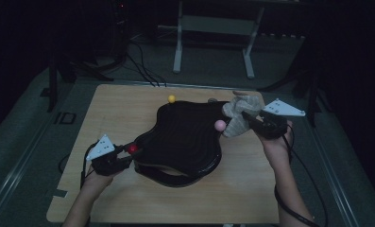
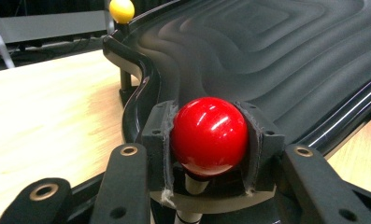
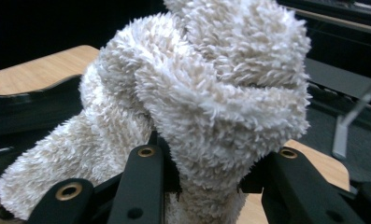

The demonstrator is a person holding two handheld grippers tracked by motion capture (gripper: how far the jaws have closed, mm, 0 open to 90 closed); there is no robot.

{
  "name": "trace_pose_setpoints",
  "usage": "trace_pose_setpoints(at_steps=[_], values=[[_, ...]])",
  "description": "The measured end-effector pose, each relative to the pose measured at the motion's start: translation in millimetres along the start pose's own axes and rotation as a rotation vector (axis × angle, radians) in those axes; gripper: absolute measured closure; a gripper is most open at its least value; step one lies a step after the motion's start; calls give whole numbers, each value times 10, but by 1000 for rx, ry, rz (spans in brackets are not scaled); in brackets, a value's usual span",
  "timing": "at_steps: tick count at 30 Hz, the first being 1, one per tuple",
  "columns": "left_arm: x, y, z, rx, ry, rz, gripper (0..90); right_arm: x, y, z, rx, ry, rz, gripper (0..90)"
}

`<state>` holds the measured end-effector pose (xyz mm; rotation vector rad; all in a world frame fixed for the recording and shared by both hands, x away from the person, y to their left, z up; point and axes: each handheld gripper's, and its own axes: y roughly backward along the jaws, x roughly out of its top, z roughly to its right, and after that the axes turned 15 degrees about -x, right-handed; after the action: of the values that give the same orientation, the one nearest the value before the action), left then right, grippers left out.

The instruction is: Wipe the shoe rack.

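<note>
The fluffy cloth (image 3: 206, 93) was what we had in hand here, a cream-coloured, shaggy bundle bunched up and pinched in our right gripper (image 1: 251, 119). From the right gripper view its jaws were squeezed in tight on the lower fold of the cloth, pads pressed into the pile on both sides, with most of the bundle bulging out above and a long tail drooping off to the left. In the high view the cloth (image 1: 240, 115) hung at the right-hand edge of the black tray (image 1: 185, 137), just beside a pink knob (image 1: 220, 125) on that rim, up off the wooden surface (image 1: 123, 109) rather than lying on it.

Our left gripper (image 1: 127, 153) was parked at the tray's near-left corner. Its jaws were about halfway closed and clamped on the red ball knob (image 2: 209, 135), which sat snug between the two pads on a short white stem. So that one was basically pinning the tray by its knob.

The tray itself was a glossy black thing with a wavy outline and stepped ripples across its top (image 2: 286, 51), sitting roughly mid-surface. There was also a yellow knob (image 1: 171, 98) at the far edge, well apart from both grippers. The room was pretty dark, so we couldn't make out much past the surface besides a pale stand frame (image 1: 213, 33) on the floor behind.
</note>
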<state>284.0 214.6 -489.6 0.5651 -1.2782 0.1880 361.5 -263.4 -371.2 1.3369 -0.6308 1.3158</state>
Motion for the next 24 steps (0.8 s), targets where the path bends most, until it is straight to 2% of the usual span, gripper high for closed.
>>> trace_pose_setpoints(at_steps=[4, 6, 8, 10, 12, 15, 17, 18, 21, 24], values=[[-4, 2, -1, -1, 0, 0, 598, -41, 13, -4, -13, 6, -6, 690], [-4, 1, -1, -2, 1, 1, 598, -102, 13, 36, -28, 14, -38, 690], [-5, 2, -5, -3, 1, 1, 598, -136, 24, 66, -22, 8, -52, 689], [-3, 2, -9, -3, 0, 1, 598, -105, 103, 81, -18, -2, -25, 686], [-6, 0, -11, -3, 4, 4, 598, -37, 220, 67, 16, -18, 36, 685], [-5, 1, -12, -2, 4, 3, 598, 38, 309, -52, 50, 14, 65, 684], [-7, 1, -14, -3, 6, 7, 598, 19, 286, -157, 19, 74, 48, 685], [-5, 2, -16, -4, 3, 3, 598, -14, 259, -181, 13, 82, 39, 685], [-9, 2, -19, -8, 4, 8, 598, -102, 236, -152, 7, 49, 33, 686], [-7, 4, -24, -12, 3, 5, 598, -141, 238, -134, -11, 56, 12, 686]])
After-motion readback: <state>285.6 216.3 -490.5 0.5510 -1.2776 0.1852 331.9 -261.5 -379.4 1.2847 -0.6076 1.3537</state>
